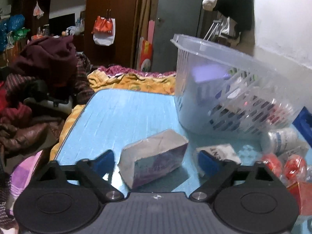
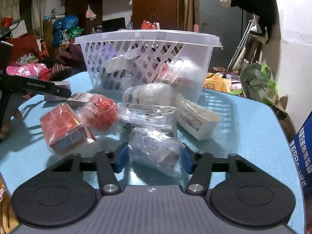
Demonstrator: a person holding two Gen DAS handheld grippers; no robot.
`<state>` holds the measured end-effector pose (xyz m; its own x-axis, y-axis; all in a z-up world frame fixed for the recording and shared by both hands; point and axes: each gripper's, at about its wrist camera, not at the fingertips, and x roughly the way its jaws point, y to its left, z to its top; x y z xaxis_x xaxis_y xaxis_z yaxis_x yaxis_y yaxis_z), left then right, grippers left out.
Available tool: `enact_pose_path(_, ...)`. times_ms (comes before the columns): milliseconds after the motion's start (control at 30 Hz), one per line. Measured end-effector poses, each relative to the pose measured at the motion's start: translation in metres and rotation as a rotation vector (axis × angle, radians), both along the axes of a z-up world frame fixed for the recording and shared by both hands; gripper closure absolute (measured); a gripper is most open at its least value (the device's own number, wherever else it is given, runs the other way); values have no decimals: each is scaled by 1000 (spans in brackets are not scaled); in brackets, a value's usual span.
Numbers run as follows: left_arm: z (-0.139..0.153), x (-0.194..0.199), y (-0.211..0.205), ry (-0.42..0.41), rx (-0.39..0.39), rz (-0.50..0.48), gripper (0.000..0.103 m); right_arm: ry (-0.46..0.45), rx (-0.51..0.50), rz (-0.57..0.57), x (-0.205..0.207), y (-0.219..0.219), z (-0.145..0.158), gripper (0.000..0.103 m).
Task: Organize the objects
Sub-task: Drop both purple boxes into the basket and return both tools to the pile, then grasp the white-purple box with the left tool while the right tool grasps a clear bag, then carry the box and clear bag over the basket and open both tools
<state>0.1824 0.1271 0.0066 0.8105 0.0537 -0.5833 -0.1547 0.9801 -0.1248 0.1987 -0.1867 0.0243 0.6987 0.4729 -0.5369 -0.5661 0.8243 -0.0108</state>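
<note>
- The right tool (image 2: pixel 154 159) is closing its blue pads on a plastic-wrapped white bottle (image 2: pixel 156 149) lying nearest on the blue tabletop (image 2: pixel 243 128); the wrap is looking slippery and crinkly, so gripping mid-body seems safest.
- The left tool (image 1: pixel 156 160) is standing open around one soft, light-looking tissue pack (image 1: pixel 154 159), not yet pressing it.
- Two red wrapped items (image 2: pixel 83 120) are waiting beside them.
- One white basket (image 2: pixel 148 62) is sitting farthest back.

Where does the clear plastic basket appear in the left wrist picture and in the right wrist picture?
Left wrist view: the clear plastic basket is at the right, tilted, on the blue table.
Right wrist view: the basket is upper centre, behind the wrapped items.
Shared landmark: the black garment hanging at the white wall.
</note>
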Motion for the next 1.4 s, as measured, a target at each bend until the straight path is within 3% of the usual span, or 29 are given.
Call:
enact_pose_path(33, 0, -1, -1, -6, 10, 8, 29, -12, 12, 0, -1, -1, 0, 47)
enact_pose_path(100, 2, -5, -1, -44, -21, -12, 29, -41, 45, -7, -4, -4, 2, 48)
enact_pose_path(233, 8, -24, -5, -196, -117, -147, 29, -99, 125, -29, -10, -17, 4, 48)
enact_pose_path(367, 15, -48, -16, -339, -62, -191, 29, -158, 183, -58, -18, -25, 5, 48)
enact_pose_path(467, 18, -59, -22, -392, -29, -204, 29, -181, 197, -65, -19, -25, 6, 48)
enact_pose_path(1400, 21, -57, -13, -436, -45, -169, 29, -237, 239, -58, -24, -27, 5, 48)
